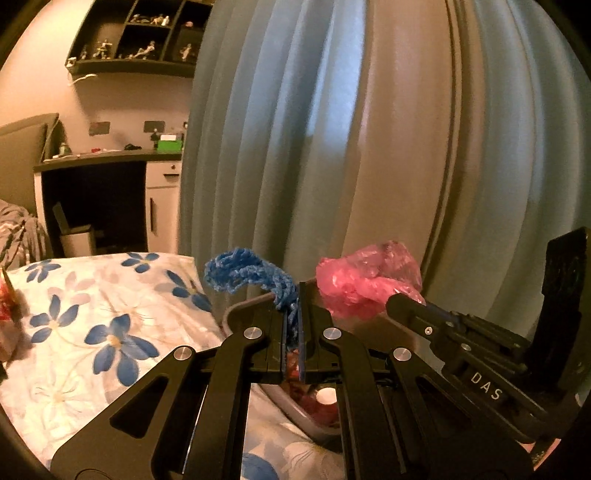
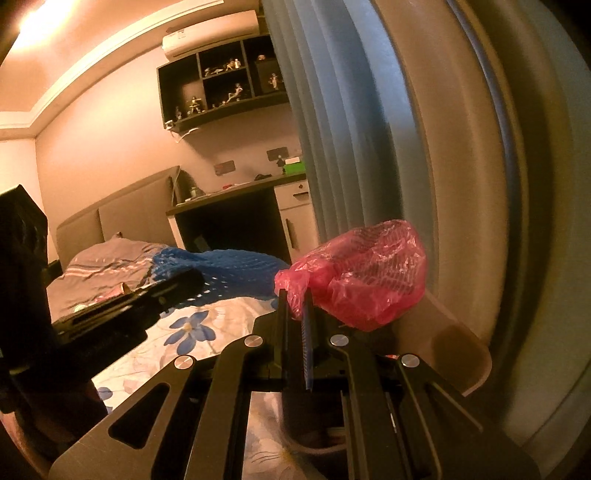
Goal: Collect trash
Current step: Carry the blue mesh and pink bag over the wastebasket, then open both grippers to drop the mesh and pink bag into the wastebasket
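Note:
My left gripper (image 1: 293,295) is shut on a piece of blue foam netting (image 1: 243,273), which curls up and to the left from the jaws. My right gripper (image 2: 297,299) is shut on a crumpled pink plastic bag (image 2: 362,273). Both hover above a grey bin (image 1: 295,410) standing on the flowered bedsheet (image 1: 103,325); reddish trash shows inside it. In the left wrist view the right gripper (image 1: 393,301) comes in from the right with the pink bag (image 1: 369,280). In the right wrist view the left gripper (image 2: 197,275) and the netting (image 2: 229,269) are at the left.
A blue-grey curtain (image 1: 314,129) hangs close behind the bin. A desk with a white cabinet (image 1: 162,199) and a dark wall shelf (image 1: 136,33) stand at the far left. A red and gold object (image 1: 7,295) lies at the sheet's left edge. A grey bedspread (image 2: 107,266) covers the bed beyond.

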A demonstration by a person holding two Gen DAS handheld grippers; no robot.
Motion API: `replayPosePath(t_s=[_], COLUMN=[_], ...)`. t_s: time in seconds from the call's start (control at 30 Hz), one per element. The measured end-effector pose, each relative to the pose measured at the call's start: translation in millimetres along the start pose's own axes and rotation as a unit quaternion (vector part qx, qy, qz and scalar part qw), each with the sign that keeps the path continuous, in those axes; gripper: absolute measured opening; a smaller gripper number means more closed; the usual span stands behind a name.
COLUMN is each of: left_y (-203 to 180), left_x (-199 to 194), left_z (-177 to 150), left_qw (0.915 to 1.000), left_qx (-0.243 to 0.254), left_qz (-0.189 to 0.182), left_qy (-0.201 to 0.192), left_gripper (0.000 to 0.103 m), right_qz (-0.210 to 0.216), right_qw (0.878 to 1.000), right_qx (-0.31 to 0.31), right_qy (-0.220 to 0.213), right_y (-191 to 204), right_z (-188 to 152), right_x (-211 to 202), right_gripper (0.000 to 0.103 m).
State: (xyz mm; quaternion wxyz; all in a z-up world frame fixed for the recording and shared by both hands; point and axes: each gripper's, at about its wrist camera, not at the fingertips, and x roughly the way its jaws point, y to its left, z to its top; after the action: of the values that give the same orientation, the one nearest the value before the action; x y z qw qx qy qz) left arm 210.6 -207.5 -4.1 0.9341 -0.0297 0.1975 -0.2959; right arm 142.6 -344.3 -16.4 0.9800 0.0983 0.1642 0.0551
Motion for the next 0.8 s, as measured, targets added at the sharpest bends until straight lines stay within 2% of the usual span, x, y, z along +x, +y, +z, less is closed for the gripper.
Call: replayPosePath(t_s=[0.8], left_y=[-14], left_x=[38], left_z=[-6], left_qw=[0.9993], left_qx=[0.008], left_qz=[-0.020], left_qy=[0.031], left_gripper=[0.003], right_qz=[-0.004], right_qw=[1.000], right_qx=[0.027], right_qy=[0.009], right_y=[-19], right_z=[8], right_x=[13], right_gripper=[0.007])
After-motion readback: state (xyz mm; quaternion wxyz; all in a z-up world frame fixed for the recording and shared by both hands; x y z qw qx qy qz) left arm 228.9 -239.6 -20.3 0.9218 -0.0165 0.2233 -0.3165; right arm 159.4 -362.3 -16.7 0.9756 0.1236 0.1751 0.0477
